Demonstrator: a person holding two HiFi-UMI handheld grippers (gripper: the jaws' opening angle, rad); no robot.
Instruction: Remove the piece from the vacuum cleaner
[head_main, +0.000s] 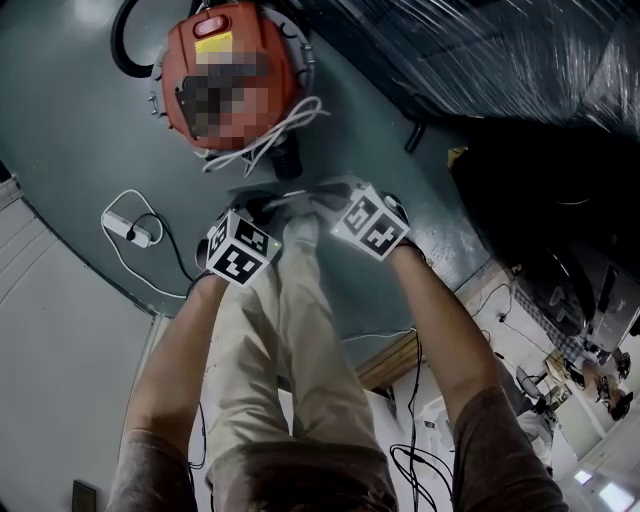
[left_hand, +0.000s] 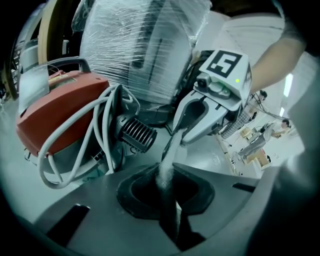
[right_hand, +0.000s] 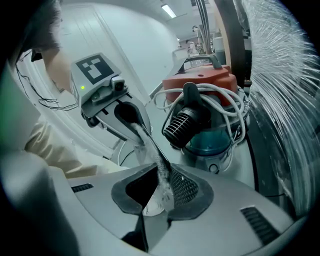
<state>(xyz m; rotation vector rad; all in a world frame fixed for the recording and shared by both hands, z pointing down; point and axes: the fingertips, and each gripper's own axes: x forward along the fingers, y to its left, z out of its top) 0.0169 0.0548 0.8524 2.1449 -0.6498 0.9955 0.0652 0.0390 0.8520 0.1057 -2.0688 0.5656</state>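
The red vacuum cleaner (head_main: 230, 80) stands on the dark floor ahead, with a white cable looped over it and a black ribbed hose end (left_hand: 136, 132) at its side. A thin pale flat piece (left_hand: 169, 155) is stretched edge-on between my two grippers, clear of the vacuum cleaner. My left gripper (left_hand: 167, 185) is shut on one end of the piece. My right gripper (right_hand: 160, 185) is shut on the other end of the piece (right_hand: 159, 162). In the head view both grippers (head_main: 265, 205) (head_main: 325, 195) meet just below the vacuum cleaner (right_hand: 205, 85).
A bulky load wrapped in plastic film (head_main: 480, 50) stands right of the vacuum cleaner. A white power adapter with its cable (head_main: 130, 228) lies on the floor at the left. The person's legs in beige trousers (head_main: 290, 330) are below the grippers. Loose cables (head_main: 420, 460) lie at lower right.
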